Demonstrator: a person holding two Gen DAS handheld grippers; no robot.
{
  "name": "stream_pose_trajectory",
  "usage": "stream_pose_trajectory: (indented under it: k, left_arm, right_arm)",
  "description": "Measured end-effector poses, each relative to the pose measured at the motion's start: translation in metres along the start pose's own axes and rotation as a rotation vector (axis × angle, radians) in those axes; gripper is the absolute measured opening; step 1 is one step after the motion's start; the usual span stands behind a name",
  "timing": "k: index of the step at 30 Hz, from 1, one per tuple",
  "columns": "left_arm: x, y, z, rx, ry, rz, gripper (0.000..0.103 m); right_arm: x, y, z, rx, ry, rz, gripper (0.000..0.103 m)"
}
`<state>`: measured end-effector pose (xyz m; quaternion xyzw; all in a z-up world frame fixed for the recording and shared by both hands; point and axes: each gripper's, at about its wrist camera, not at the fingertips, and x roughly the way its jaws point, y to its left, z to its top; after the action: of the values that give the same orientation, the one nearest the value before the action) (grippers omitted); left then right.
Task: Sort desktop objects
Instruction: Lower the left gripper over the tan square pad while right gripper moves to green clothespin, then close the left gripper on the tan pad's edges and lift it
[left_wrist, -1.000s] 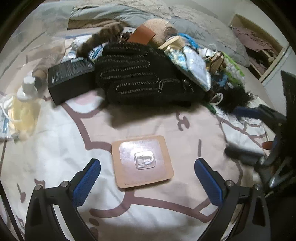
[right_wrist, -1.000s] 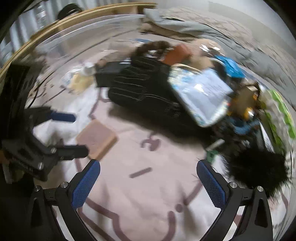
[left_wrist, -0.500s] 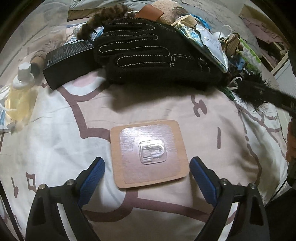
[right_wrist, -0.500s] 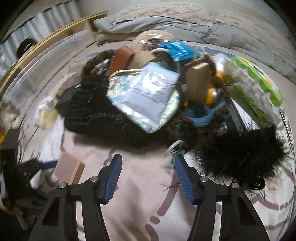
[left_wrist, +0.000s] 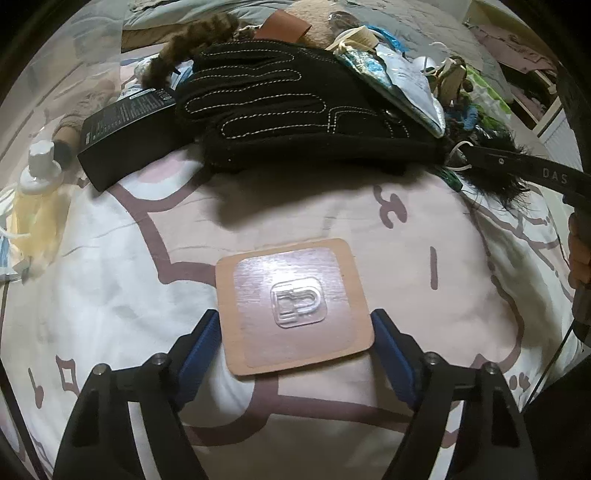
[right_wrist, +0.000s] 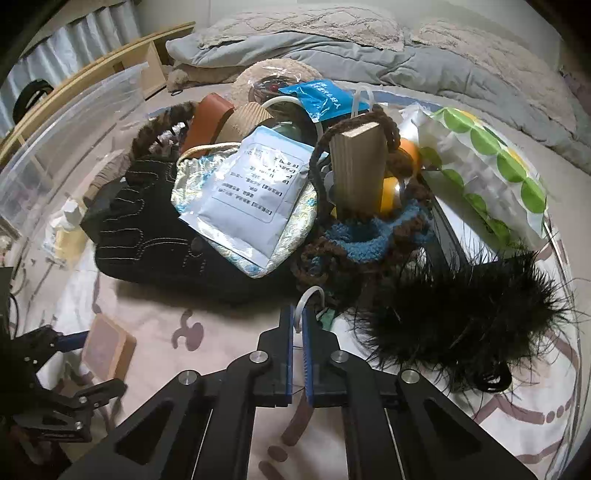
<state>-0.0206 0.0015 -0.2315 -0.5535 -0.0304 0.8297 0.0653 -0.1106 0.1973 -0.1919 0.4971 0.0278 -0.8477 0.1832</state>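
Because the square adhesive hook pad (left_wrist: 293, 306) lies flat on the soft bedsheet (left_wrist: 110, 295) and looks thin, light and bendy, its two side edges seem the best hold; the left gripper (left_wrist: 293, 345), jaws just closing, brackets them, seemingly not yet pinching. Rightward, the right gripper (right_wrist: 297, 332) has just clamped onto a thin white loop (right_wrist: 312, 295) by the black feather tuft (right_wrist: 461, 325), flimsy and likely slippery.
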Motion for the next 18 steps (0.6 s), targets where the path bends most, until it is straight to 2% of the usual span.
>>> stream_pose_trajectory:
  k: [4,10,15,18]
  left_arm:
    - [-0.002,0.005,0.000,-0.010,0.004,-0.021,0.080]
    - [-0.003,0.003,0.001,-0.002,0.012,-0.022,0.079]
    - [-0.006,0.004,0.008,0.009,0.020,-0.027,0.079]
    - [-0.009,0.002,0.009,0.031,0.022,-0.020,0.079]
  right_arm:
    - [-0.014,0.004,0.001,0.000,-0.013,0.050,0.004]
    - [-0.045,0.017,0.001,0.035,-0.025,0.197,0.004]
    - [-0.051,0.030,-0.004,0.064,0.031,0.330,0.004]
    - [-0.047,0.035,-0.011,0.059,0.085,0.367,0.004]
